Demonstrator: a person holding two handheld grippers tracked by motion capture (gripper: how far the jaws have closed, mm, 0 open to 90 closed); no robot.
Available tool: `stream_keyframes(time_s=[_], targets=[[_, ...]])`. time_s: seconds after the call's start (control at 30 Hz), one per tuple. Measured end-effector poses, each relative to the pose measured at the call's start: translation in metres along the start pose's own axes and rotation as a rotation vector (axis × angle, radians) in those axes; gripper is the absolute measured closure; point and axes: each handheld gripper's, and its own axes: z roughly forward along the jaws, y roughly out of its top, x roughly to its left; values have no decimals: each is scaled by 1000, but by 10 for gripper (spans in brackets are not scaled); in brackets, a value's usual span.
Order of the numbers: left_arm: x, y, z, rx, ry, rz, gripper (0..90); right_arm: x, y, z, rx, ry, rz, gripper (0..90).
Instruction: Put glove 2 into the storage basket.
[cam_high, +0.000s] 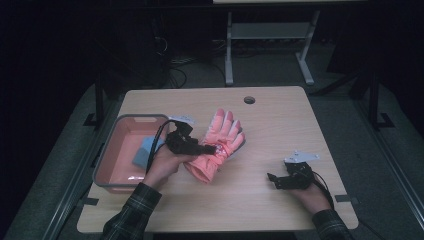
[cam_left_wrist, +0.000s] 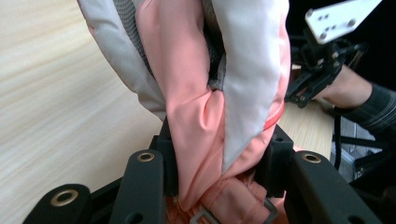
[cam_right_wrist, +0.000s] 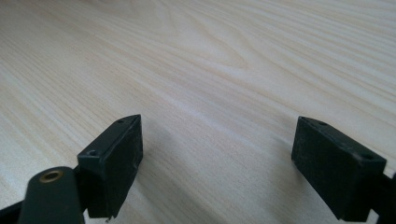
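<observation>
- High view: One pink padded ski glove (cam_high: 218, 145), quilted and with grey-white panels, lay near the middle of a pale wood-grain table (cam_high: 270, 125), its cuff toward the person. The left gripper (cam_high: 202, 148) clamped the glove at its cuff end. One salmon plastic tub (cam_high: 116, 150) with a grey rim stood at the table's left, holding one blue sponge-like block (cam_high: 146, 151). The right gripper (cam_high: 274, 178) rested apart at the table's right, with nothing between its jaws.
- Left gripper view: Two black jaws pressed on either side of the glove (cam_left_wrist: 205, 116), bunching its smooth pink and white fabric; a metal clip showed at the bottom. The right gripper (cam_left_wrist: 299, 95) sat beyond, on the table.
- Right gripper view: Two blocky black pads (cam_right_wrist: 116, 163) stood wide apart over the bare wood table (cam_right_wrist: 210, 70), gripping nothing.
</observation>
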Motion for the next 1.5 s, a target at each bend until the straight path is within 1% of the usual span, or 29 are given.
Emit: stream_keyframes(time_s=[0.1,0.23,0.3,0.37,0.57,0.67,0.83,0.97,1.03,1.17,1.2,1.37,1.5], targets=[[2,2,-11,-11,17,-1,607,0,0,0,0,0,0,164],[5,4,-26,-29,30,-3,607,0,0,0,2,-4,5,157],[6,4,-35,-41,43,-11,607,0,0,0,2,-4,5,157],[8,5,-41,-39,52,-13,607,0,0,0,2,-3,5,157],[13,4,-62,-54,87,-16,606,-1,0,0,5,-11,6,142],[16,3,-74,-66,99,-27,606,-1,0,0,5,-11,6,142],[22,0,-96,-90,137,-48,606,-1,0,0,5,-12,7,142],[29,-6,-117,-109,168,-69,605,-1,0,0,6,-11,7,142],[32,-9,-126,-108,182,-75,604,-1,0,0,6,-11,7,142],[41,-18,-145,-113,229,-103,604,-1,0,0,5,-11,7,142],[43,-21,-149,-114,243,-110,604,-1,0,0,5,-12,7,142],[54,-34,-161,-109,275,-146,604,0,0,0,6,-11,7,141],[63,-43,-168,-111,296,-174,603,0,0,0,6,-12,7,142]])
